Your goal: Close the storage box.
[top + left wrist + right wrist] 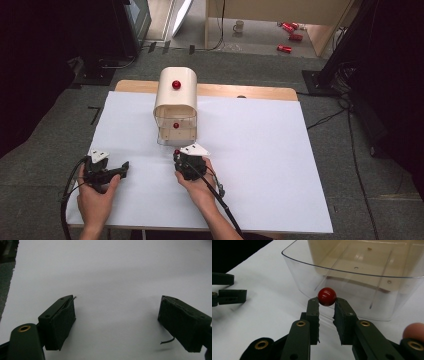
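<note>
- The landmark is the cream bread box (175, 97), a rounded-top case with a red knob (176, 84) on its lid, standing on the white tabletop (260, 150) toward its far edge.
- The box's clear plastic front (352, 290) hangs open toward the person; in the right gripper view it reads as a transparent tray with an empty beige interior behind it.
- The right gripper (327, 302) sits just in front of that clear front, its jaws clenched on a small red ball (327, 296), which is pinched between the tips of the two pads.
- In the high view the ball (176, 152) shows as a red dot at the right gripper's (178, 156) front end, just short of the clear front's lower rim.
- The left gripper (125, 167) rests on the tabletop well to the left of the bread box and nearer the person, held in the left hand (95, 195).
- Its jaws are spread wide with nothing between them; the left gripper (117, 315) view shows bare white tabletop between the two black pads (60, 325).
</note>
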The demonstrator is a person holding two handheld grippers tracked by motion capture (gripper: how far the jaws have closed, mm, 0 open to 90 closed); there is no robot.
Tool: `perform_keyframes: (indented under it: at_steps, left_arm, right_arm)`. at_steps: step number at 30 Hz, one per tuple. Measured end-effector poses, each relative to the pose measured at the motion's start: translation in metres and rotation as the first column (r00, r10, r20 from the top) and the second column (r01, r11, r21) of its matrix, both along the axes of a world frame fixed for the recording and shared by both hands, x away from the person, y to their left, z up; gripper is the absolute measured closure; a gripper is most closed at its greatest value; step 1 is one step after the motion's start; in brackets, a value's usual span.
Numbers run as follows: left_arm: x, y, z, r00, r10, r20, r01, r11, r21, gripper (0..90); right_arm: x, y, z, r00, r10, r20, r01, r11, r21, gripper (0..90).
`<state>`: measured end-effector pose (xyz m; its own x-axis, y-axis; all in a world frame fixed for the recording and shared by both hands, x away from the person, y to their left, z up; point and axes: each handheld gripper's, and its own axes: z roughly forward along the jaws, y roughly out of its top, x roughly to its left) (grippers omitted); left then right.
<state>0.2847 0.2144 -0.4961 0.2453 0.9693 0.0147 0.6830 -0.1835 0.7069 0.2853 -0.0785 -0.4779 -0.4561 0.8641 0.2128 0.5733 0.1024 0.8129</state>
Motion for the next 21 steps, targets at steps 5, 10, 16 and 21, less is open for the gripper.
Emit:
perform_keyframes:
  at_steps: [5,10,16,21]
  left_arm:
    - [0.000,0.000,0.000,1.0000,0.000,0.000,0.000,1.0000,-0.001,14.3]
    - [0.000,0.000,0.000,1.0000,0.000,0.000,0.000,1.0000,0.000,14.3]
    - [0.000,0.000,0.000,1.0000,0.000,0.000,0.000,1.0000,0.000,14.3]
    - [0.000,0.000,0.000,1.0000,0.000,0.000,0.000,1.0000,-0.001,14.3]
  right_arm:
    - [0.008,0.001,0.000,1.0000,-0.009,0.001,0.009,1.000,-0.001,75.9]
    - [0.016,0.001,0.000,0.9999,-0.011,0.001,0.011,1.000,-0.009,76.0]
    - [0.025,0.001,0.001,1.0000,-0.009,0.003,0.009,1.000,-0.017,76.0]
    - [0.031,0.001,0.001,0.9999,-0.013,0.001,0.013,1.000,-0.016,76.1]
